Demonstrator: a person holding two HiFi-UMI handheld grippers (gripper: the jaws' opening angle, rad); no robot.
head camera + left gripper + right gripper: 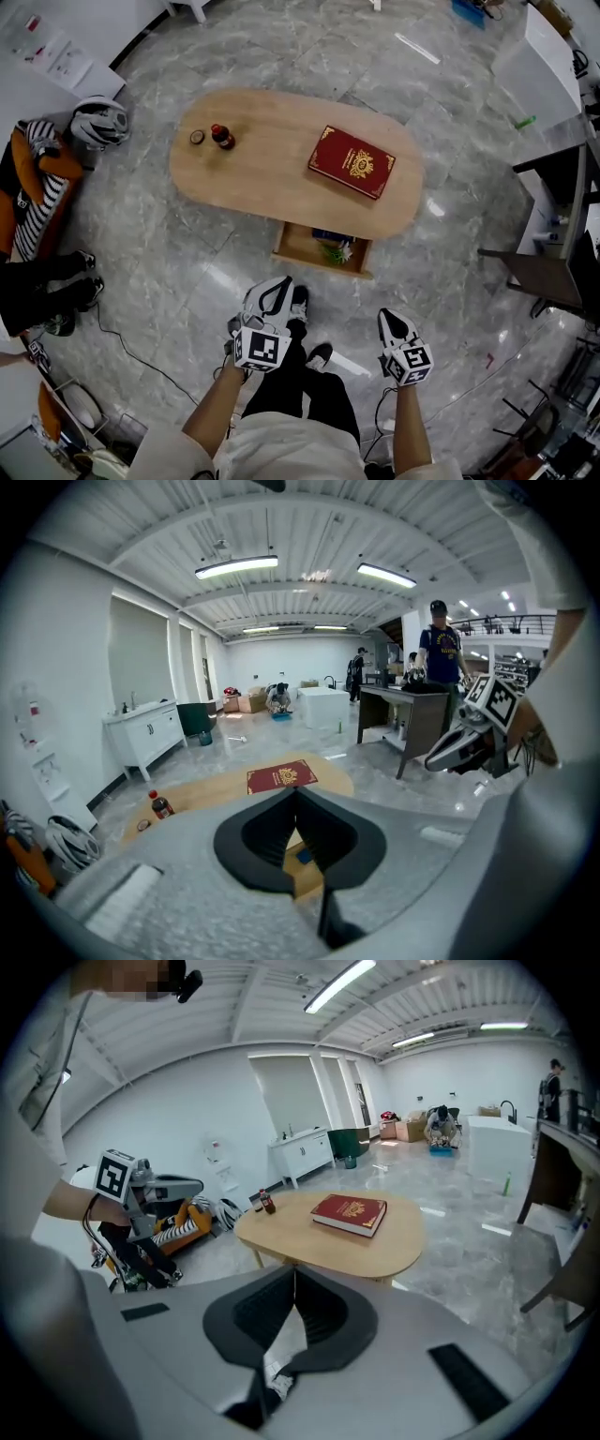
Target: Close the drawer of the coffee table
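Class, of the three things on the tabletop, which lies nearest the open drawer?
The red book; the bottle and the small round thing beside it sit toward the other end.

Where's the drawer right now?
Head view, centre: the drawer juts open from the near edge of the coffee table, just below the red book.

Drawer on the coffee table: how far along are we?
Nothing done yet: the drawer stands open under the table's near edge. In hand: left gripper and right gripper, both shut and empty, hang short of it. Left: reach the drawer front and push it in.
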